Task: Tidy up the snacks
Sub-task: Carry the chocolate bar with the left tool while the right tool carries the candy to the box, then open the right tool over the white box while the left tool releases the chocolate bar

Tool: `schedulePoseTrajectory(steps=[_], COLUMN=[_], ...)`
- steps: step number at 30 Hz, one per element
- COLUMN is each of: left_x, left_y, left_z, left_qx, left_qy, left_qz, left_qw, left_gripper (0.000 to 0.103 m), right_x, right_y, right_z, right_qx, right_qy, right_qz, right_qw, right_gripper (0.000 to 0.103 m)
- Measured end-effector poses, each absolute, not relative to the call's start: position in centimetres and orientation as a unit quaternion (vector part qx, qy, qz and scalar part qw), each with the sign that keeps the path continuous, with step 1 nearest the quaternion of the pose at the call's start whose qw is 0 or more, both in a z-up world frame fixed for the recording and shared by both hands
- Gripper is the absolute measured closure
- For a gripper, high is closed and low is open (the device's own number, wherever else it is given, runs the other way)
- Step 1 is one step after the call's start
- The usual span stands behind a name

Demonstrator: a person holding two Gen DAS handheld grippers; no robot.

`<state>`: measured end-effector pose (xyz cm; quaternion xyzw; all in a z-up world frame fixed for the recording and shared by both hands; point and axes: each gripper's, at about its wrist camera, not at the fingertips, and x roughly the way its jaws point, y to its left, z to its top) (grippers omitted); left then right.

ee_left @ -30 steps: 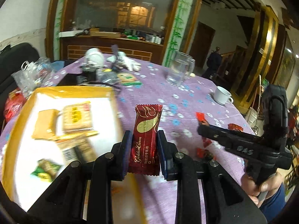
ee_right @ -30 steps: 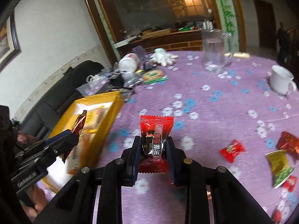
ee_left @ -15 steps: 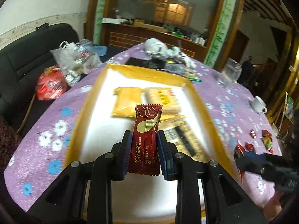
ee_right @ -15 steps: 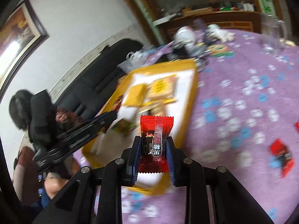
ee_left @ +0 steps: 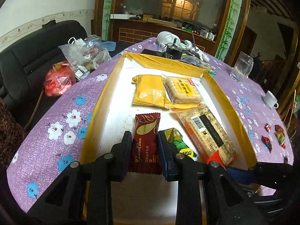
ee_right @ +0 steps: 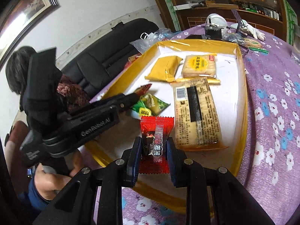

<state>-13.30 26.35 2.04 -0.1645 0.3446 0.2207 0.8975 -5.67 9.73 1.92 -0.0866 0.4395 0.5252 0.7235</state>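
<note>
While both grippers' fingers clamp wrapped snacks, biscuit packs [ee_left: 180, 91] and a green sachet [ee_right: 150, 104] crowd the tray [ee_left: 232, 110] below.

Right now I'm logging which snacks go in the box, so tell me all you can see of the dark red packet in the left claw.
The dark red packet is a small glossy pillow wrapper with crimped, serrated ends, a gold emblem and gold "Golden Crown" script along its length. It stands upright, pinched at its sides by the left claw, above the white floor of the yellow-walled box. Only the claw's pads visibly touch it.
</note>
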Motion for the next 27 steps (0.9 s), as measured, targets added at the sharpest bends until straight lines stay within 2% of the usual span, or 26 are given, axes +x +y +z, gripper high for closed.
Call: schedulePoseTrajectory(steps=[27], left_x=[-12.9], left_y=[26.2], left_z=[1.7], left_qx=[-0.165], left_qy=[0.357], left_qz=[0.216], left_qw=[0.894], left_gripper=[0.078], right_x=[-6.8], right_y=[10.6], right_z=[1.2], right_qx=[-0.117], right_qy=[0.428], right_qz=[0.550], right_qw=[0.708], right_gripper=[0.076])
